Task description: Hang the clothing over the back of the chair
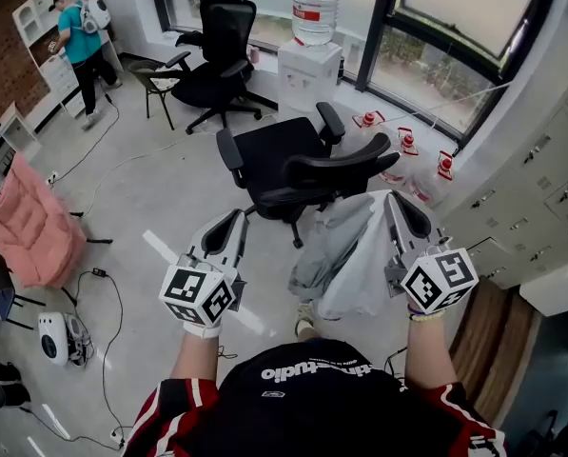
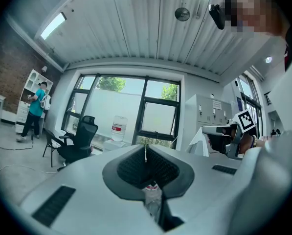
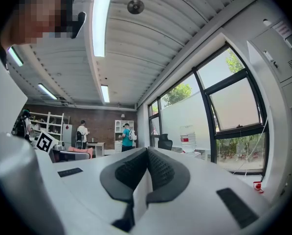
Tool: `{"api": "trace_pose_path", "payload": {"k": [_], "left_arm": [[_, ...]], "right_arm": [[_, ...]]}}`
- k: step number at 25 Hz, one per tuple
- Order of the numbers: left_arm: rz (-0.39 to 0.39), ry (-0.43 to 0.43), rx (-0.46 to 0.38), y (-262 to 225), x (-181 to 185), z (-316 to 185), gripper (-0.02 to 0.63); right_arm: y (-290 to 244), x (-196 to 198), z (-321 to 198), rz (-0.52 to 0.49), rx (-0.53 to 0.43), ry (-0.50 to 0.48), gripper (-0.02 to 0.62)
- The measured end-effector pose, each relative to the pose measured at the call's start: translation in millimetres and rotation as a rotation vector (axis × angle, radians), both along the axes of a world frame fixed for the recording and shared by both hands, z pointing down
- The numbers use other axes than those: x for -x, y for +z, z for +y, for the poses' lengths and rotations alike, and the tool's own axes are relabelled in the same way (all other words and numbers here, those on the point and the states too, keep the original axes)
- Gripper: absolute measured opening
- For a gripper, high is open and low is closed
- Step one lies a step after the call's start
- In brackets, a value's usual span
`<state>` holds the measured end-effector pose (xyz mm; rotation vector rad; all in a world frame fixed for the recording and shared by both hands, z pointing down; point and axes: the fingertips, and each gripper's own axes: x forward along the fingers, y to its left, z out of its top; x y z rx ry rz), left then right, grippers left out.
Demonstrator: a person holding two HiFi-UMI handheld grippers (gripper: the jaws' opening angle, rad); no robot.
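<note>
Clothing [image 1: 350, 255] apparently hides part of chair [image 1: 284, 150].

Open pale grey floor [image 1: 150, 188] left of centre leaves a free lane to the black mesh office chair [image 1: 274, 146] at centre. A hanging pale grey garment [image 1: 345, 255] screens the chair's lower right. Behind, at top centre, stand a white water dispenser [image 1: 309, 65] and a second black office chair [image 1: 217, 60]. White lockers [image 1: 540, 188] wall the right edge, and a pink cushioned seat [image 1: 27, 227] sits at far left.
</note>
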<state>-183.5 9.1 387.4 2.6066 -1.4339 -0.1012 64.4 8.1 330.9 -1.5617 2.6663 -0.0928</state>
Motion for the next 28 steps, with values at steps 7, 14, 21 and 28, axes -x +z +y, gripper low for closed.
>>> {"api": "trace_pose_path", "payload": {"k": [7,14,21,28], "left_arm": [[-0.021,0.003,-0.017,-13.1,-24.7,-79.5,0.029],[-0.028,0.006,-0.032,-24.8,-47.8,-152.7,0.029],[-0.043,-0.004,-0.025,-23.6,-74.3,-199.4,0.029],[-0.058,-0.018,-0.005,-23.7,-98.5,-223.0,0.029]], "right_arm": [[-1.6,-15.9,-78.7,-0.008,-0.011,-0.034,0.014],[-2.4,-23.0,-153.8,-0.006,-0.003,-0.073,0.014],[-2.3,-39.1,-206.4,-0.015,-0.003,-0.120,0.014],[-0.9,-47.2,-235.2,-0.032,-0.004,-0.193,0.014]]}}
